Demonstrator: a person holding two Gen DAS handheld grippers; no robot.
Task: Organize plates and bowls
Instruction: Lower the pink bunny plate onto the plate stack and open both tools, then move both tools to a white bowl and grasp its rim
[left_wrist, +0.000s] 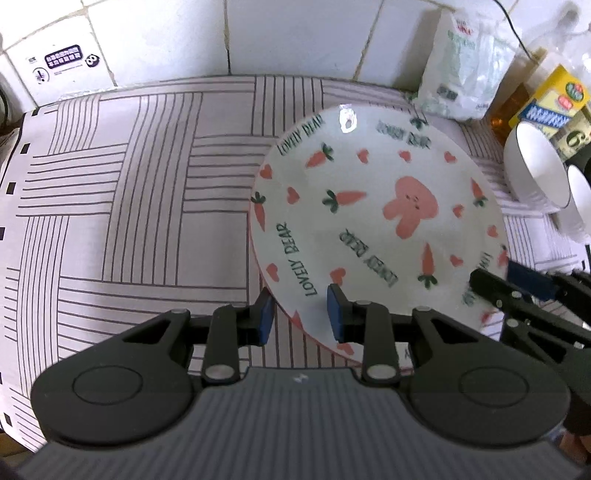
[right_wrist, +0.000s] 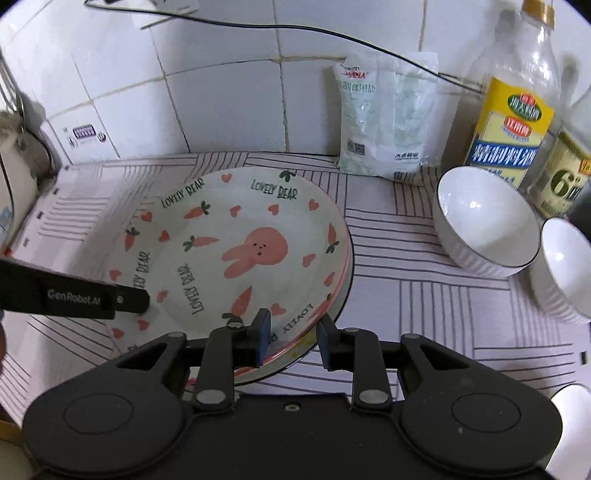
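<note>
**Rabbit plate settles on the stack, bowls wait to the side**

The counter mat (right_wrist: 424, 295) carries a short stack of plates, and the rabbit plate (right_wrist: 236, 243) lies on top, face up and roughly level, near the tiled wall. Being round, it has no long axis; the printed rabbit's ears point away from the bowls in the right wrist view. It looks like glazed ceramic: stiff, fairly heavy, slick, and likely to chip if knocked, so the rim is the place to grip, pinched top and bottom.

Two white bowls (right_wrist: 484, 225) stand well apart from the stack, beside the bottles.

The left gripper (left_wrist: 301, 314) straddles the near rim, pads not visibly pressing. The right gripper (right_wrist: 293, 336) also spans the rim, jaws slack, gripping nothing.
</note>
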